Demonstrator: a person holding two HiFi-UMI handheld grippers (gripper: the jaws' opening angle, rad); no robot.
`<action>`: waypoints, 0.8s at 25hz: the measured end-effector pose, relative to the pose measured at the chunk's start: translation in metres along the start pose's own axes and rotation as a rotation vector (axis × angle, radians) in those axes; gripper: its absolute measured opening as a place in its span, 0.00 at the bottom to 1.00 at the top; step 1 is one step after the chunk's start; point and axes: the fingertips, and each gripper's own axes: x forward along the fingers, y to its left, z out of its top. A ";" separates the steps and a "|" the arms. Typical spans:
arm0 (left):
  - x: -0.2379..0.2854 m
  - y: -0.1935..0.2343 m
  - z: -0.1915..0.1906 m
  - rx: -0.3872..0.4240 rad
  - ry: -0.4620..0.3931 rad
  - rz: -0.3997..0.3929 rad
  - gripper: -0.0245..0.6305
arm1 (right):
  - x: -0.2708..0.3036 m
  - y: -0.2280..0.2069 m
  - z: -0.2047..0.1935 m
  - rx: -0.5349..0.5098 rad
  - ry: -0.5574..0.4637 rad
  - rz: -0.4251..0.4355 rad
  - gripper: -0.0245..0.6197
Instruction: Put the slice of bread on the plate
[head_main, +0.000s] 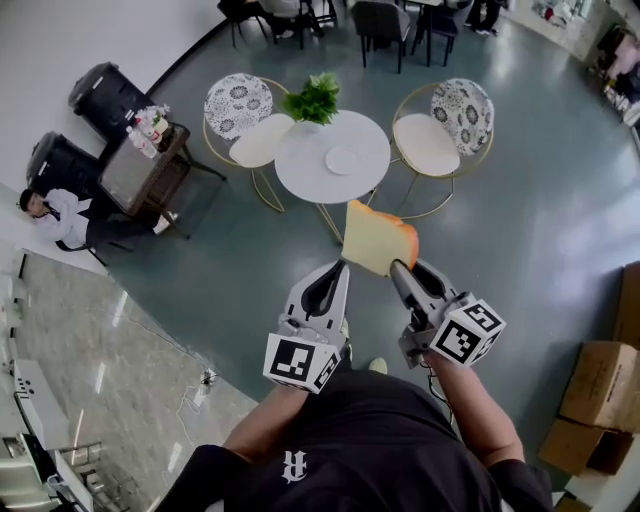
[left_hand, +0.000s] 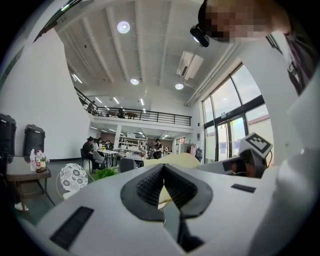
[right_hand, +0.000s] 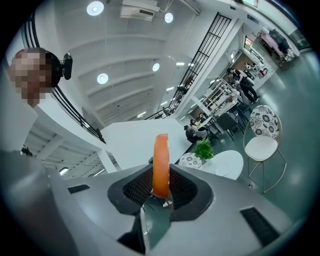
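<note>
At the left, the left gripper (head_main: 338, 270) is held empty, its pads pressed together with nothing between them. Far ahead of it, a small white plate (head_main: 342, 160) is seen bare on a round white table (head_main: 300, 170). Just to the right, the slice of bread (head_main: 376, 238) is held in the air, well short of the table, pinched at its lower edge by the right gripper (head_main: 396, 268).

The pick-up is judged done. The carry to the table and the laying of the slice on the plate are left.

The slice is seen as squarish, with a pale cream face and an orange-brown crust. It is held upright without any sag, so it is judged stiff.
</note>
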 end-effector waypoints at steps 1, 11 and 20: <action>0.007 0.008 0.000 -0.001 0.000 -0.006 0.05 | 0.009 -0.003 0.002 0.000 -0.001 -0.006 0.18; 0.059 0.093 0.014 0.006 -0.017 -0.086 0.05 | 0.100 -0.019 0.022 0.020 -0.034 -0.057 0.18; 0.089 0.160 0.011 -0.009 -0.017 -0.120 0.05 | 0.170 -0.031 0.020 0.031 -0.036 -0.076 0.18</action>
